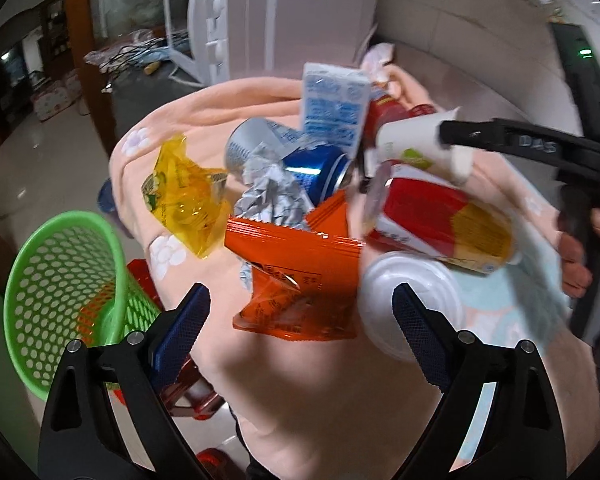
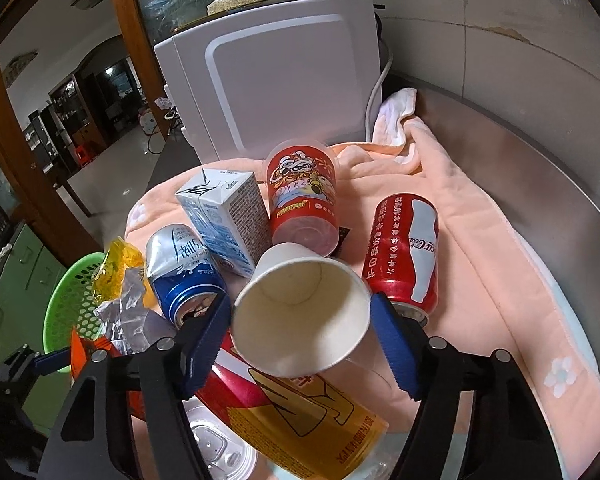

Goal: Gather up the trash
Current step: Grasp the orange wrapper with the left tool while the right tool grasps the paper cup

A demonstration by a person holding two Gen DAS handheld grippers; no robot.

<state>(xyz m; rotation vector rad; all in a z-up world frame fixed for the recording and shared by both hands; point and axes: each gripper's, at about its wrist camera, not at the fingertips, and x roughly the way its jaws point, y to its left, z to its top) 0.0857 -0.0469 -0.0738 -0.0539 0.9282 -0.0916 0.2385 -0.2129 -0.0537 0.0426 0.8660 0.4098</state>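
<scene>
Clamping the white paper cup [image 2: 300, 312] at its rim, the right gripper [image 2: 300, 316] held it above the litter, well right of the green basket [image 2: 70, 300]. The left gripper [image 1: 300, 320] hung wide open over an orange wrapper [image 1: 296, 280]. A gentle squeeze seemed wisest, lest the cup crush.

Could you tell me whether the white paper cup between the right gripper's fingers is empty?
Empty: the paper cup lies tipped with its mouth toward the right wrist camera, showing a bare bottom.

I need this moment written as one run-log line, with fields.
stage: grasping | right hand-held gripper: shut on paper cup | left hand-held gripper: open above orange snack wrapper | green basket: left of pile
</scene>
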